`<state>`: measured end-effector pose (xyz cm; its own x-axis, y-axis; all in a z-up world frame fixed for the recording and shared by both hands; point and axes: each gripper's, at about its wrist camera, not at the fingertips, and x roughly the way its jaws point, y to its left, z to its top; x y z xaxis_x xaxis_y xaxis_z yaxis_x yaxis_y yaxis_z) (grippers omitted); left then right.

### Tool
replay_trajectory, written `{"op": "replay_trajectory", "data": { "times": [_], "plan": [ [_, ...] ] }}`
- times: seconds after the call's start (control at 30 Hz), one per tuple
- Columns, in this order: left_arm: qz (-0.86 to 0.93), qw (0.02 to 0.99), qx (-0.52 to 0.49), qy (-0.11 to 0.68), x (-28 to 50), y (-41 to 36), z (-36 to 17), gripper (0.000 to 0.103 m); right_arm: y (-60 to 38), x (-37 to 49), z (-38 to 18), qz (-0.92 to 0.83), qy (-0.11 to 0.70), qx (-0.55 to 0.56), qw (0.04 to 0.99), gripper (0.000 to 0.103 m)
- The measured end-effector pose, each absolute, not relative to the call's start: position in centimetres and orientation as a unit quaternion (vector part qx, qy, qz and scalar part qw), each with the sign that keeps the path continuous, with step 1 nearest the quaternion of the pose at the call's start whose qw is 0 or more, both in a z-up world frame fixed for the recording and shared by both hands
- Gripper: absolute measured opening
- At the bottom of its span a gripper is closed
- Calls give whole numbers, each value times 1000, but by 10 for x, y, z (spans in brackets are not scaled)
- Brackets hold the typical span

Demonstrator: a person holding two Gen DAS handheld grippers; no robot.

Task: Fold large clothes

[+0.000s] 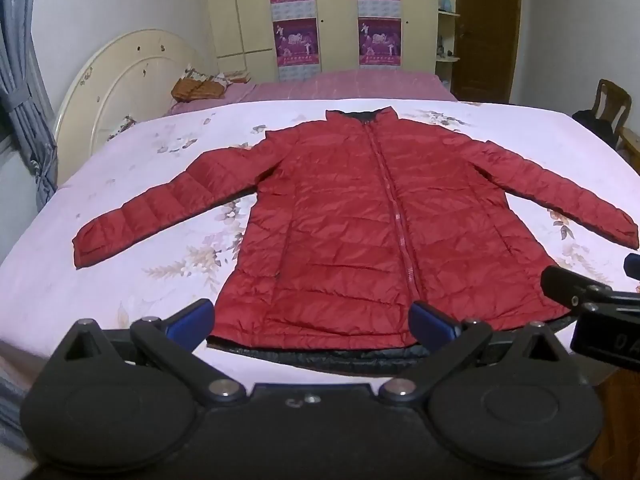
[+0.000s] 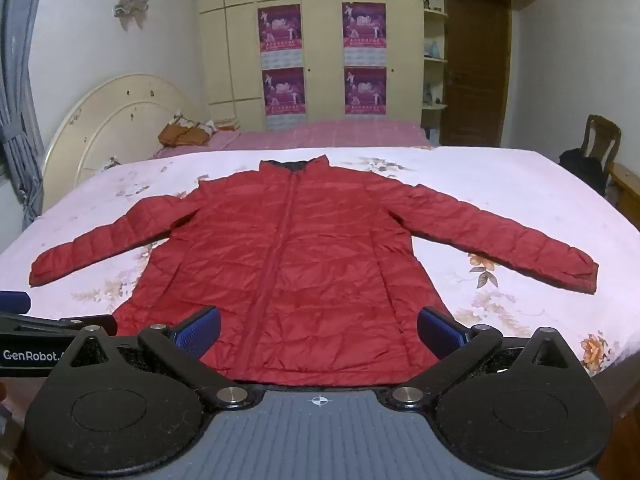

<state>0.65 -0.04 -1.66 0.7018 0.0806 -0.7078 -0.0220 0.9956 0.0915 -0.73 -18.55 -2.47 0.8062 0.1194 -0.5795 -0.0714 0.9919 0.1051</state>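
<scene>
lying flat, zipped, front up on the bed [image 1: 120,152]: red jacket [image 1: 360,220], sleeves spread. hovering wide and empty near the hem: left claw [image 1: 312,320], right claw [image 2: 318,330]. advising pinching a cuff first, folding inward.

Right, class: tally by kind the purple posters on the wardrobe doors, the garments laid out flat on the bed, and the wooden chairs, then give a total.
Purple posters on the cream wardrobe doors: 4
Red quilted puffer jacket spread flat on the floral bedsheet: 1
Brown wooden chair at the far right: 1
Total: 6
</scene>
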Motion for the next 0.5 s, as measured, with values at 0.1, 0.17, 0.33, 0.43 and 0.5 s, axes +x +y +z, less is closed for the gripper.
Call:
{"op": "replay_trajectory", "data": {
  "times": [0.1, 0.17, 0.33, 0.43, 0.5],
  "plan": [
    [31, 921, 36, 386, 7, 2, -17, 103, -185, -7, -25, 50, 308, 39, 949, 103],
    [32, 921, 36, 387, 8, 2, -17, 103, -184, -7, -26, 50, 308, 38, 949, 103],
    [34, 920, 35, 390, 9, 3, -19, 103, -179, -12, -31, 50, 309, 40, 949, 103],
    [34, 919, 35, 390, 9, 4, -19, 103, -183, -7, -29, 50, 309, 42, 949, 103],
    [35, 919, 36, 391, 9, 4, -20, 103, -182, -7, -28, 49, 309, 38, 949, 103]
  ]
}}
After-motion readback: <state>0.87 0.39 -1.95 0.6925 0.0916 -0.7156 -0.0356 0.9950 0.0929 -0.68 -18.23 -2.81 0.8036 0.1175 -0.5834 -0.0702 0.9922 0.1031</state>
